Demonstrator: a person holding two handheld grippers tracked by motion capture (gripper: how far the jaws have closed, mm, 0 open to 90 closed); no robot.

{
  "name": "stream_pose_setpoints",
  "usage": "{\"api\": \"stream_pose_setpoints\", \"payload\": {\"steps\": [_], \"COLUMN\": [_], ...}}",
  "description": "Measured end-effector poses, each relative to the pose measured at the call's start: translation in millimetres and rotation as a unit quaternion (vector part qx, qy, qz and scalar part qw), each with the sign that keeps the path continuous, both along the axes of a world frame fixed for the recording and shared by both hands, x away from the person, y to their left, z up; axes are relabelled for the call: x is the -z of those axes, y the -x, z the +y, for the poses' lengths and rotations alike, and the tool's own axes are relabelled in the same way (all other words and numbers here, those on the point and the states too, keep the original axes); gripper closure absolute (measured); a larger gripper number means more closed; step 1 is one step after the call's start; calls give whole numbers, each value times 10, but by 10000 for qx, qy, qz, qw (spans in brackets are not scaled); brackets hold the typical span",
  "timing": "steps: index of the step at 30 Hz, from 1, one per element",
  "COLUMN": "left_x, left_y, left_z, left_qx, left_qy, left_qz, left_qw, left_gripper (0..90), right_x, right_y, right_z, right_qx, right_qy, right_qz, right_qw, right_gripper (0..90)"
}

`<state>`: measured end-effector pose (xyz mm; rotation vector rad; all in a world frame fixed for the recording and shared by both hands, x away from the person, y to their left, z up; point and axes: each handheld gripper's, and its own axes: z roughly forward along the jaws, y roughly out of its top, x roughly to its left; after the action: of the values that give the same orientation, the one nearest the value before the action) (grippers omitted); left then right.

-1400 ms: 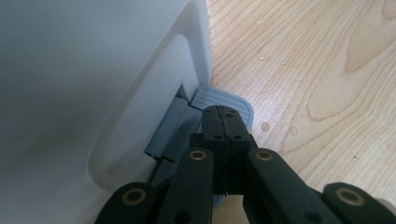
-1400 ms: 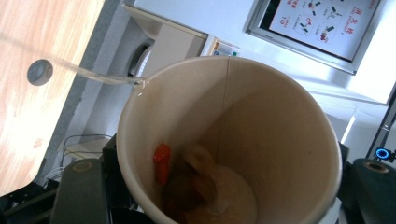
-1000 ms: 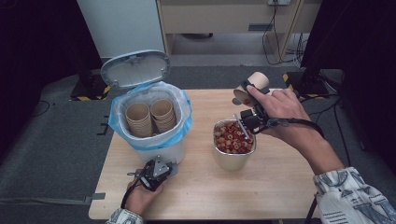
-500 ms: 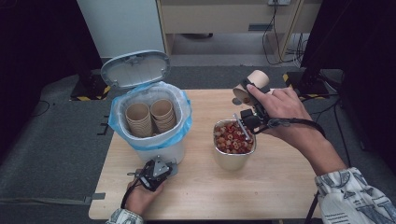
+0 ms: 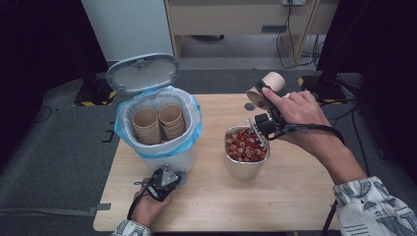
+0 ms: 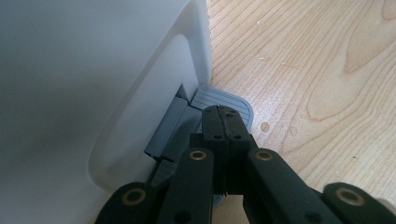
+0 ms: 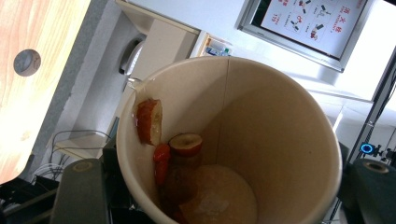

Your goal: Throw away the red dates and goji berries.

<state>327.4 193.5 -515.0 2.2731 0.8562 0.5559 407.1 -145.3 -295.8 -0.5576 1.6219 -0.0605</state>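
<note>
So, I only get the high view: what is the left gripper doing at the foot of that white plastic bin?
Observer: In the left gripper view, the left gripper has its jaws shut, tips resting on the grey ribbed foot pedal of the white bin.
Operator: And is the brown paper cup tipped over the steel bowl empty?
Observer: Not quite. The right gripper view shows a few red fruit slices stuck to its inner wall.

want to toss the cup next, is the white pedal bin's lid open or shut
Open. The grey lid stands tipped back behind the white pedal bin, showing stacked paper cups inside, while the shut left gripper presses its grey pedal.
</note>
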Motion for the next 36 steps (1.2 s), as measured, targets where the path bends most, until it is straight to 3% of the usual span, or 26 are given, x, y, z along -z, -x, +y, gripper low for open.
{"api": "stream_pose_setpoints", "payload": {"steps": [11,14,17,18,19,22,28,33,35,36], "left_x": [0,0,0,0,0,0,1,0,-1,-1], "left_y": [1,0,0,-1,0,2,-1,3,2,0], "left_z": [0,0,0,1,1,0,3,-2,0,1], "left_qx": [1,-1,-3,-3,-2,1,3,3,0,0], "left_qy": [-1,3,4,9,10,3,35,-2,13,19], "left_qz": [-4,1,1,5,4,-4,12,-3,10,14], "left_qw": [10000,10000,10000,10000,10000,10000,10000,10000,10000,10000], "left_gripper": [898,898,898,898,898,898,898,898,898,898], "right_x": [-53,-114,-197,-167,-82,326,222,249,156,156], "right_y": [14,30,49,50,45,9,7,18,18,18], "right_z": [-16,-16,0,21,55,151,110,85,59,59], "right_qx": [14,10,-20,-19,-39,-157,-95,-119,-19,-19], "right_qy": [26,92,-14,43,176,914,592,800,484,484], "right_qz": [-57,-132,-260,-304,-207,115,72,86,-49,-49], "right_qw": [10000,9999,9997,9995,9996,9956,9982,9967,9988,9988], "right_gripper": [304,304,305,307,307,308,308,308,310,310]}}
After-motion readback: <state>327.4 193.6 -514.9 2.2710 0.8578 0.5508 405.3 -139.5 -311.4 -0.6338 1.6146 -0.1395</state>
